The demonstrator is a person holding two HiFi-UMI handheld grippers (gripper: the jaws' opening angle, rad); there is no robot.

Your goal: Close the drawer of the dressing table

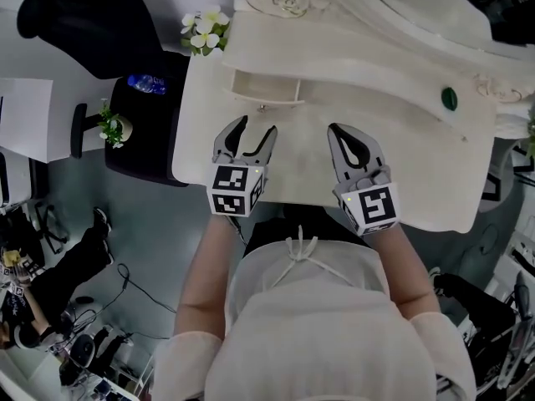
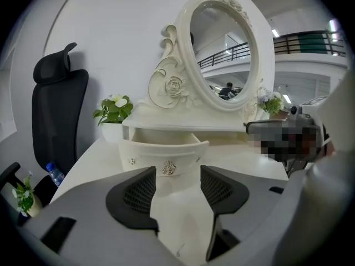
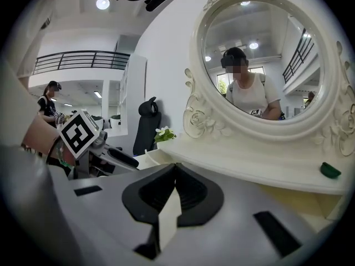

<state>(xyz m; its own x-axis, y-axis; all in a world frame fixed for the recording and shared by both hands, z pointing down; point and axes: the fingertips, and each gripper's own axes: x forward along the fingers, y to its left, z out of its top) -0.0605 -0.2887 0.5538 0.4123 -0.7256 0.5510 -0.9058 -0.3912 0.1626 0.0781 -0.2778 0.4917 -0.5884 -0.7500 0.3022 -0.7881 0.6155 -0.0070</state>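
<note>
The white dressing table (image 1: 401,140) has a small drawer (image 1: 266,88) pulled out at its back left, a metal knob (image 1: 262,107) on its curved front. My left gripper (image 1: 257,128) hovers just in front of that knob, jaws open and empty. In the left gripper view the drawer front (image 2: 165,158) lies straight ahead beyond the open left gripper (image 2: 178,184), not touching it. My right gripper (image 1: 338,130) hangs over the tabletop to the drawer's right. In its own view the right gripper (image 3: 176,168) is shut on nothing, its pads meeting at the tips.
An oval mirror (image 2: 222,54) in an ornate frame stands behind the drawer. A small green object (image 1: 450,98) lies on the table's right shelf. White flowers (image 1: 203,27), a black office chair (image 1: 92,11) and a black side table (image 1: 125,153) with a bottle (image 1: 146,83) stand at the left.
</note>
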